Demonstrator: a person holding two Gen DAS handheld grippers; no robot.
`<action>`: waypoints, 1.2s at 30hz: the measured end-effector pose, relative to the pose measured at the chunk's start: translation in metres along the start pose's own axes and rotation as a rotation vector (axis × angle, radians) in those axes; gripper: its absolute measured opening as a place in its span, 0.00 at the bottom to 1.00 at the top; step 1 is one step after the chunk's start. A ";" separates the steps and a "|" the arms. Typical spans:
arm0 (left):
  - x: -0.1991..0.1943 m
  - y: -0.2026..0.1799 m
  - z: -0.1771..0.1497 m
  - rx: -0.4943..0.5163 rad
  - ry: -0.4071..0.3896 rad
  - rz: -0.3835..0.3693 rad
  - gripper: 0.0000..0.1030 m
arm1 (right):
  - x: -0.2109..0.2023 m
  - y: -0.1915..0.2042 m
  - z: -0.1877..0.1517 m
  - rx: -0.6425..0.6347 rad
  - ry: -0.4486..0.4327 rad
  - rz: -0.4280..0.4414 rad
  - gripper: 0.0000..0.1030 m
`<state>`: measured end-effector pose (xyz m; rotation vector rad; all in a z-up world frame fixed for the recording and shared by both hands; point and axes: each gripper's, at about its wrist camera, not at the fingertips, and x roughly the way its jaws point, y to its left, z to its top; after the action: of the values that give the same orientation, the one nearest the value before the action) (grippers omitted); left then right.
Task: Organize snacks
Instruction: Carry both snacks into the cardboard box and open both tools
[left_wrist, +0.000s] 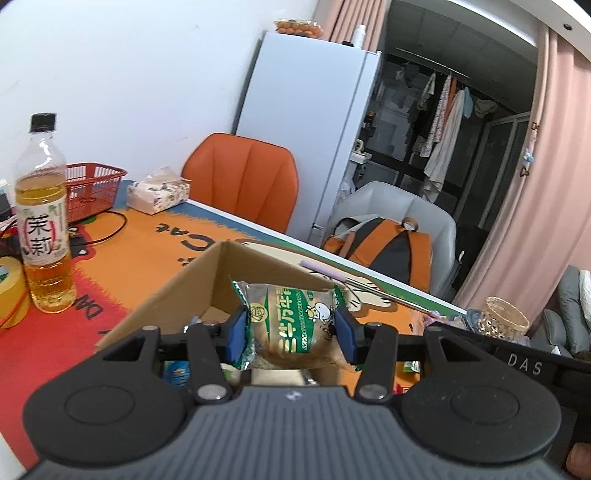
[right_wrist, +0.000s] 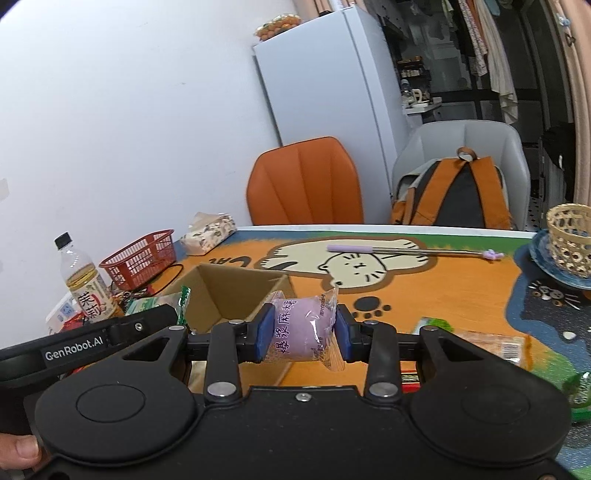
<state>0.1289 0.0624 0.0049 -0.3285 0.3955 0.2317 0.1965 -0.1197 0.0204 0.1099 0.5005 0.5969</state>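
Observation:
My left gripper (left_wrist: 291, 334) is shut on a green-wrapped bun (left_wrist: 291, 325) and holds it above the open cardboard box (left_wrist: 192, 284). My right gripper (right_wrist: 300, 332) is shut on a purple mochi packet (right_wrist: 301, 328), held above the box's right wall (right_wrist: 271, 291). The left gripper's body (right_wrist: 107, 339) and its green packet edge (right_wrist: 183, 299) show at the left of the right wrist view. More snack packets (right_wrist: 495, 345) lie on the mat to the right.
A tea bottle (left_wrist: 44, 221), red basket (left_wrist: 92, 188), tissue pack (left_wrist: 159, 192) and yellow tape roll (left_wrist: 11, 291) stand left of the box. A purple-handled stick (right_wrist: 410, 251) and a wicker basket on a blue plate (right_wrist: 569, 243) lie far right. Orange chair (right_wrist: 304, 184) behind the table.

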 end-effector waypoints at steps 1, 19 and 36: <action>0.000 0.003 0.000 -0.004 0.000 0.004 0.47 | 0.001 0.003 0.000 -0.004 0.002 0.002 0.35; -0.001 0.055 0.007 -0.101 0.014 0.027 0.58 | 0.022 0.044 0.007 -0.062 0.018 0.023 0.35; -0.011 0.088 0.012 -0.139 -0.008 0.094 0.58 | 0.049 0.077 0.014 -0.103 0.012 0.085 0.52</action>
<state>0.0980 0.1455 -0.0036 -0.4463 0.3886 0.3537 0.1983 -0.0277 0.0305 0.0298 0.4780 0.7055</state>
